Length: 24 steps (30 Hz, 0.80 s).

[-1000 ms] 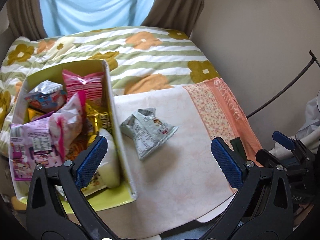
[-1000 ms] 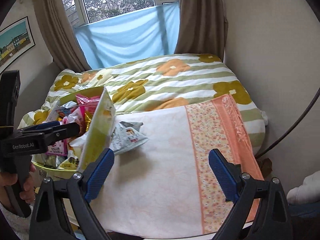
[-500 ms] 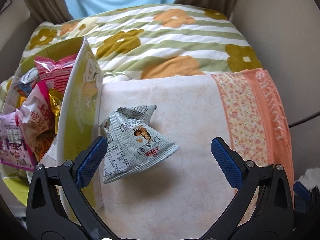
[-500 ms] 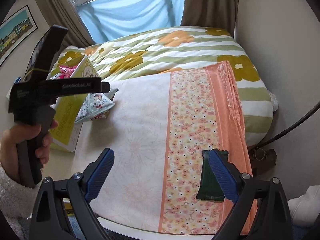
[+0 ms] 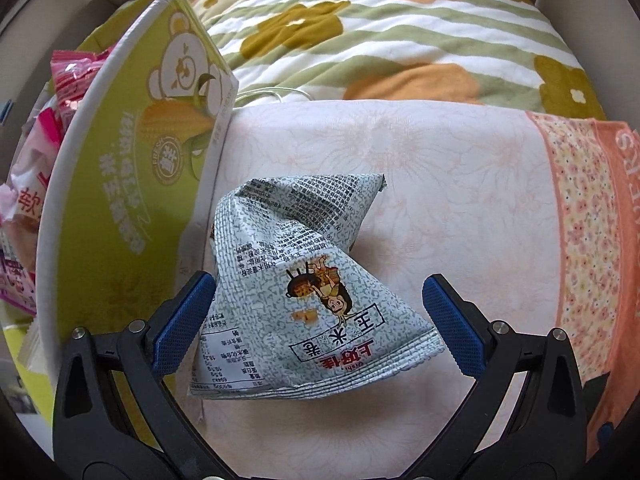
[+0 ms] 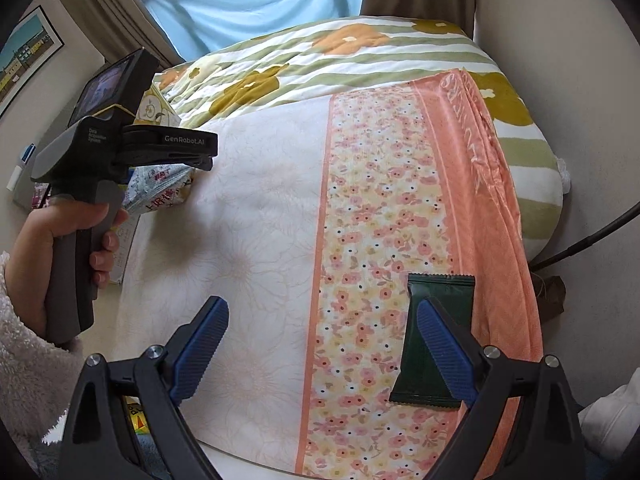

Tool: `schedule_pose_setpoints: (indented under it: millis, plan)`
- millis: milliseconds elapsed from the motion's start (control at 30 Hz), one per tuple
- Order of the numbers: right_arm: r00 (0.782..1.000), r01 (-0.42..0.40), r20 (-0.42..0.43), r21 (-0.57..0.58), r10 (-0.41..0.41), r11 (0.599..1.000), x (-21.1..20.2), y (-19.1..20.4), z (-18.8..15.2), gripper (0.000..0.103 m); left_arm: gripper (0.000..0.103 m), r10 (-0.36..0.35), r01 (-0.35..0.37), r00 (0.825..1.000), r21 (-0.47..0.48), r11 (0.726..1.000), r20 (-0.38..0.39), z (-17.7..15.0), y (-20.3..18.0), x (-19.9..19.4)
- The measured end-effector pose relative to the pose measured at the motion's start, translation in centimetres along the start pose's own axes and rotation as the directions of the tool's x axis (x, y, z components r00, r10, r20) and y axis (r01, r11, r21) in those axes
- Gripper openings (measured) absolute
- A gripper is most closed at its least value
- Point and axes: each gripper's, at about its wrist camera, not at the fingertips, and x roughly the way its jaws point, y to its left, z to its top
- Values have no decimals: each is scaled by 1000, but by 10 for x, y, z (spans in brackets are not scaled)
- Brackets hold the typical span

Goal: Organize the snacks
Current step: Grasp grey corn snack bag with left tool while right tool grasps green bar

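Note:
A grey-white triangular snack packet (image 5: 304,280) lies on the white cloth beside the yellow-green snack box (image 5: 132,168). My left gripper (image 5: 316,312) is open, its blue fingers either side of the packet's near end, not closed on it. In the right wrist view the left gripper's body (image 6: 120,152) hovers over that packet (image 6: 160,192). A dark green snack packet (image 6: 436,332) lies on the floral orange band. My right gripper (image 6: 320,344) is open and empty, its right finger over the green packet.
The box holds several pink snack bags (image 5: 28,184). The flowered striped quilt (image 5: 380,40) covers the bed behind. A wall (image 6: 580,80) runs along the right. A black cable (image 6: 592,236) hangs past the bed's right edge.
My left gripper has moved forward and down until its fingers straddle the triangular packet. My right gripper has swung right and down, bringing the dark green packet under its right finger.

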Motion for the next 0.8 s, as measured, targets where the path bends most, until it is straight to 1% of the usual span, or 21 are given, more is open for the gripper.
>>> schedule_pose_setpoints:
  millis: [67, 167, 267, 333, 400, 467, 567, 633, 700, 733, 800]
  plan:
    - [999, 34, 12, 15, -35, 999, 2, -1, -5, 94, 103, 9, -10, 1000, 34, 999, 17, -1, -5, 0]
    - [997, 77, 21, 40, -77, 996, 6, -3, -15, 94, 103, -8, 4, 998, 81, 997, 57, -3, -13, -3]
    - [991, 129, 26, 55, -130, 990, 11, -3, -23, 94, 103, -8, -5, 996, 146, 989, 88, -5, -24, -5]
    - [988, 148, 28, 77, -150, 986, 12, -6, -26, 94, 103, -17, -3, 994, 184, 983, 109, -8, -31, -7]
    - [982, 183, 21, 106, -186, 977, 15, -11, -27, 94, 103, -42, 14, 991, 212, 977, 125, -11, -36, -10]
    - [979, 202, -2, 137, -204, 970, 20, -18, -27, 94, 103, -71, 37, 988, 239, 970, 136, -14, -40, -14]
    - [972, 231, -12, 171, -233, 958, 24, -24, -24, 94, 103, -121, 75, 982, 293, 953, 144, -22, -46, -21]
    - [973, 228, -19, 176, -229, 958, 27, -23, -23, 94, 103, -153, 100, 978, 329, 939, 141, -30, -49, -25]
    - [981, 196, -21, 168, -195, 966, 29, -20, -22, 94, 103, -177, 120, 975, 356, 927, 133, -37, -50, -28]
    - [984, 180, -22, 157, -179, 971, 29, -17, -22, 94, 103, -194, 137, 973, 358, 923, 126, -39, -48, -31]
    - [988, 155, -17, 133, -154, 979, 28, -11, -22, 94, 103, -231, 186, 967, 322, 928, 107, -39, -39, -35]
